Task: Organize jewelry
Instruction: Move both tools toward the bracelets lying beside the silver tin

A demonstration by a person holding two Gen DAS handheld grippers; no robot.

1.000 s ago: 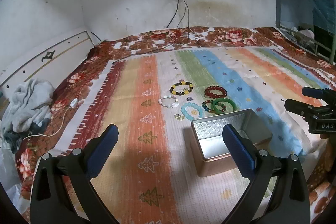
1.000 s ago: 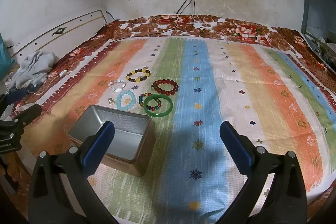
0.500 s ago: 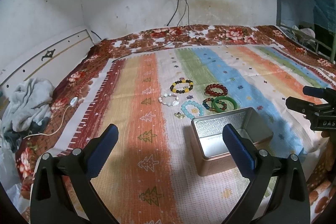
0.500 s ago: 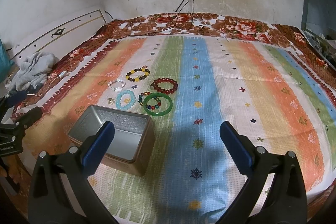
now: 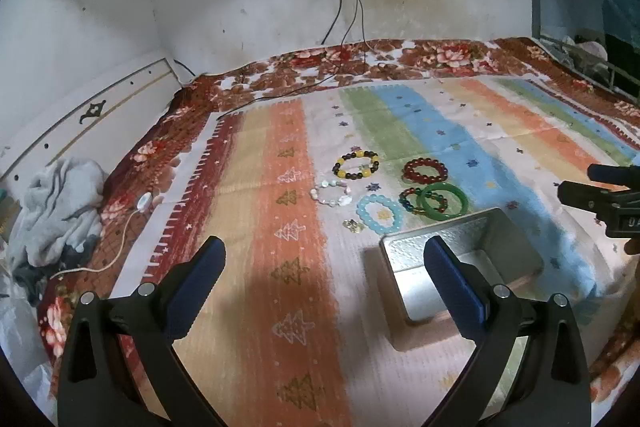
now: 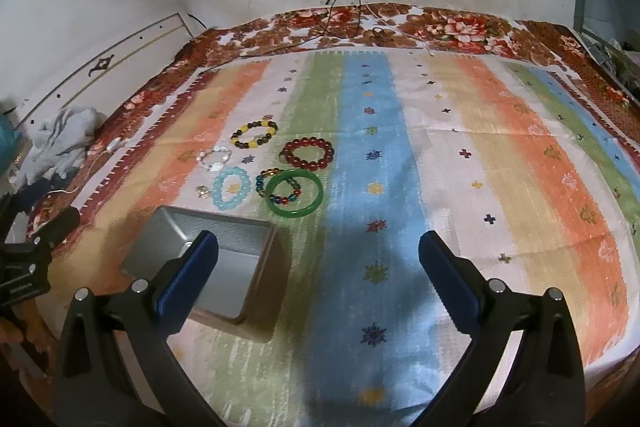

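In the left wrist view, the left claw (image 5: 322,277) is held low over the striped bedspread (image 5: 288,235) with its blue pads wide apart and nothing between them. The open metal tin (image 5: 460,269) is seen at near right, partly behind the right pad, and appears empty. Just beyond it the jewelry is laid out: a green bangle (image 5: 442,201) overlapping a multicolour bead bracelet (image 5: 410,198), a light-blue bead bracelet (image 5: 380,214), a white bead bracelet (image 5: 331,193), a yellow-and-dark bead bracelet (image 5: 356,166), a red bead bracelet (image 5: 425,169) and a small gold piece (image 5: 354,225). Compared with a second ago, the whole scene is seen slightly lower in the picture, so a small shift of the claw is inferred; no piece has been moved.

In the right wrist view, the right claw (image 6: 318,265) is likewise spread apart and empty, poised over the blue stripe. The tin (image 6: 208,267) lies at near left, the green bangle (image 6: 295,194) just beyond its far corner, the red bracelet (image 6: 307,154) farther off. The bracelets are seen a little lower than before, again with nothing displaced.

The sorting is judged not yet begun: every piece lies outside the tin, and a first pick, probably of the nearby bangle, is what remains to be started.
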